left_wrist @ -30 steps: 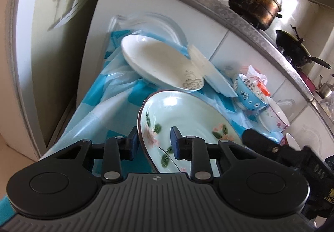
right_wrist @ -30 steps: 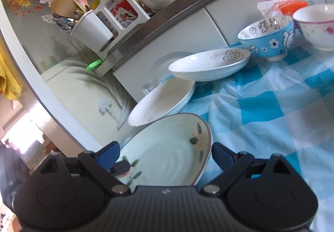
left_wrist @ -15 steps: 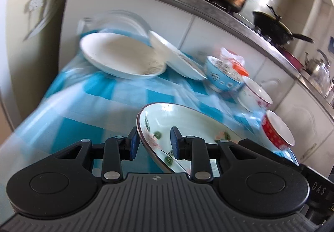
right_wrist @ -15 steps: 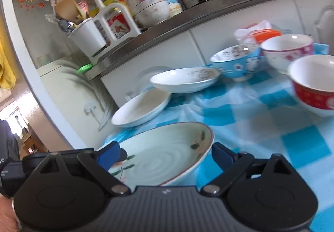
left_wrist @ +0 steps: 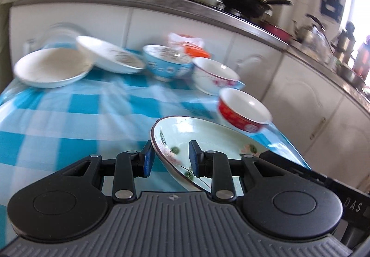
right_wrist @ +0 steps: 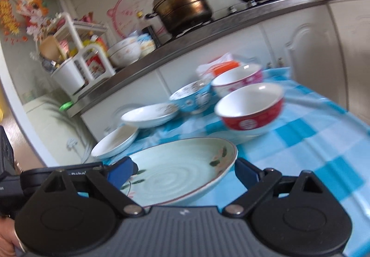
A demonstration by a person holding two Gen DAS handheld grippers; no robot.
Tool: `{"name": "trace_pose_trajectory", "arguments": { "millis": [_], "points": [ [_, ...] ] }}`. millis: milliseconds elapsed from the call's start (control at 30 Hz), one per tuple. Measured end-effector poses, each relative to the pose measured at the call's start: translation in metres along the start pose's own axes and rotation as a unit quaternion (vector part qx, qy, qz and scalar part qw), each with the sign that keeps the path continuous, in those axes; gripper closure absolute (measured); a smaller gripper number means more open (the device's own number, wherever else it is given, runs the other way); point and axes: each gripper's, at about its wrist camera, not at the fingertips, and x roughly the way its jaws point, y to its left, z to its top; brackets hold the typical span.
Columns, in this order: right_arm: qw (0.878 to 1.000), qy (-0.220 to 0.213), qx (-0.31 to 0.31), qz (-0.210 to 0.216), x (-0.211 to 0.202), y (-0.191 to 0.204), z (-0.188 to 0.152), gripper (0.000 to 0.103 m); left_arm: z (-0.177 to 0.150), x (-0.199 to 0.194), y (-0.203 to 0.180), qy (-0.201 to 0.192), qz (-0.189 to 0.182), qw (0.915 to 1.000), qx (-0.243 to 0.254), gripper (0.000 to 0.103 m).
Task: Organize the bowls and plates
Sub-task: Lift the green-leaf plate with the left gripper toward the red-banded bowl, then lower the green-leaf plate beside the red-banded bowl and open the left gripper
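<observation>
A pale green plate with painted flowers [left_wrist: 208, 136] hangs tilted above the blue checked tablecloth [left_wrist: 69, 122]. My left gripper [left_wrist: 171, 158] is shut on its left rim. In the right wrist view the same plate [right_wrist: 175, 178] lies between the wide-set pads of my right gripper [right_wrist: 182, 171], which press its rim on both sides. Just beyond the plate stands a red bowl [left_wrist: 242, 108] [right_wrist: 249, 111]. Behind it are a white bowl with pink pattern [left_wrist: 212, 76], a blue bowl [left_wrist: 166, 64] and two white plates [left_wrist: 50, 69] [left_wrist: 111, 55], one leaning on the other.
White cabinet doors [left_wrist: 175, 25] rise right behind the table. On the counter above are a bronze pot [right_wrist: 182, 9], a black wok [left_wrist: 245, 2] and a white utensil rack [right_wrist: 76, 67]. An orange-and-white bag [left_wrist: 189, 46] lies behind the bowls.
Both grippers have carried the green plate to the right along the table, from beside the white plates to in front of the red bowl. The plate now lies flatter.
</observation>
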Motion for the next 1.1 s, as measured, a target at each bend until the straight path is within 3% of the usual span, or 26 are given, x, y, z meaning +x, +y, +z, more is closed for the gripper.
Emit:
{"name": "trace_pose_trajectory", "arguments": {
  "millis": [267,500,867,1100],
  "points": [
    [0.998,-0.031,0.019,-0.045,-0.037,-0.037,0.002,0.008,-0.016,0.018,-0.056,0.021,-0.023,0.9990,0.033,0.071],
    [0.997,-0.038,0.022,-0.066,-0.053,-0.061,-0.002,0.008,-0.033,0.029,-0.084,0.044,-0.027,0.9974,0.050,0.071],
    [0.998,-0.017,0.023,-0.064,-0.052,-0.071,-0.012,0.008,-0.048,0.038,-0.082,0.070,-0.014,0.9968,0.038,0.069],
    [0.997,-0.018,0.015,-0.072,-0.054,-0.069,-0.012,0.006,-0.046,0.029,-0.075,0.057,-0.006,0.9981,0.025,0.069]
  ]
}}
